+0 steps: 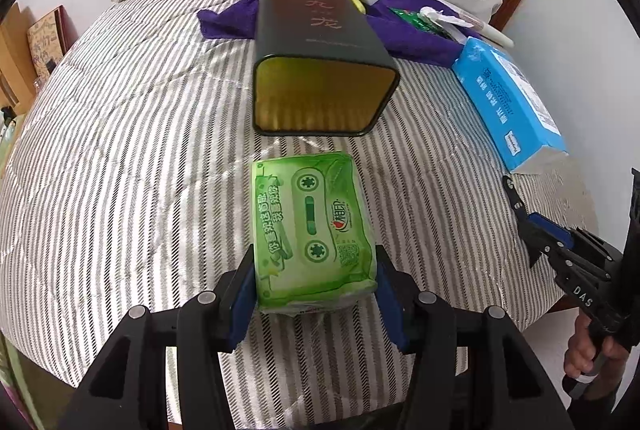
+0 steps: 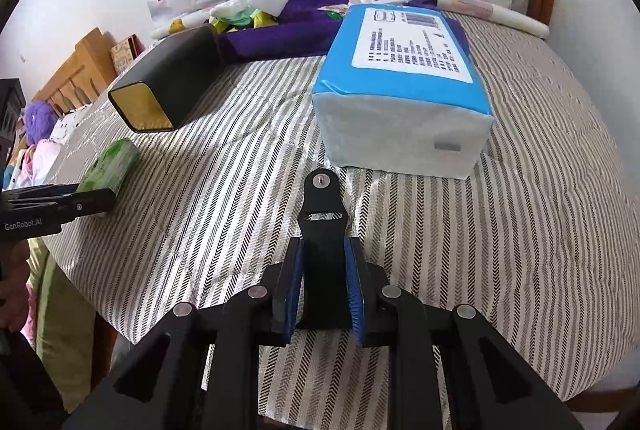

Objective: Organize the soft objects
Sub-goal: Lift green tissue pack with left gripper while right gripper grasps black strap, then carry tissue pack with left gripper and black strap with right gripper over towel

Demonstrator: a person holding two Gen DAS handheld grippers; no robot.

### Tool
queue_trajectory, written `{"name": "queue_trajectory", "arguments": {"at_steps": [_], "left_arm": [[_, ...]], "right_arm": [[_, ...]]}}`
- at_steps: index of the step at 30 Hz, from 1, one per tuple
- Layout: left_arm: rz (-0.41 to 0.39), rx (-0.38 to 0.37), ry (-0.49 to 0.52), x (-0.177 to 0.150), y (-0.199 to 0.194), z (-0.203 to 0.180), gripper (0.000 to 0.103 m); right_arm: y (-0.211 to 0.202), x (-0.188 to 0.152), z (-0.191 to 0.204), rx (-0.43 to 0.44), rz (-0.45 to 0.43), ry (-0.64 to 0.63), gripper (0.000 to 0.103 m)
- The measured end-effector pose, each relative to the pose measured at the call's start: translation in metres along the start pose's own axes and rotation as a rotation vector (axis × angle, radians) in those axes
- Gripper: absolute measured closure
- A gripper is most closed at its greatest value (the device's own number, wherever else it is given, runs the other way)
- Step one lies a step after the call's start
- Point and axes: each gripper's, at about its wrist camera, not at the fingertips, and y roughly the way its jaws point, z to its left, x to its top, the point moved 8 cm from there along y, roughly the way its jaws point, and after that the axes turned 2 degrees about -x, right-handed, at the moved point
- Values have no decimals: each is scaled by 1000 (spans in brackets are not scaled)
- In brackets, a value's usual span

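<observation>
Left gripper (image 1: 316,294) clamps green tissue pack (image 1: 314,230) just before black tin (image 1: 320,70) w/ open mouth.

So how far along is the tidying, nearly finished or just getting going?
Just getting going, it seems. Nothing looks put away: the black tin lies on its side, empty. In hand: the left tool is shut on the green tissue pack. Left: the blue tissue pack, the right tool not holding it.

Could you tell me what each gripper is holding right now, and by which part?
The left gripper clamps the green plastic-wrapped tissue pack by its long sides at the near end. The right gripper holds nothing from the table.
</observation>
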Motion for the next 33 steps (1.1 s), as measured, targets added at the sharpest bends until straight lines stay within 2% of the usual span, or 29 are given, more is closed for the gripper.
{"name": "queue_trajectory", "arguments": {"at_steps": [4,11,23,33], "left_arm": [[-9,11,21,3,2,-6,52],[-22,-60,-6,8,-4,-8,53],[-62,-33,-3,21,-29,-15,53],[-109,-19,31,42,-61,-28,53]], "right_arm": [[4,3,6,-44,-26,-63,82],[-3,2,-4,37,-5,12,82],[-36,0,-15,41,-35,1,82],[-75,26,-19,86,-129,4,82]]}}
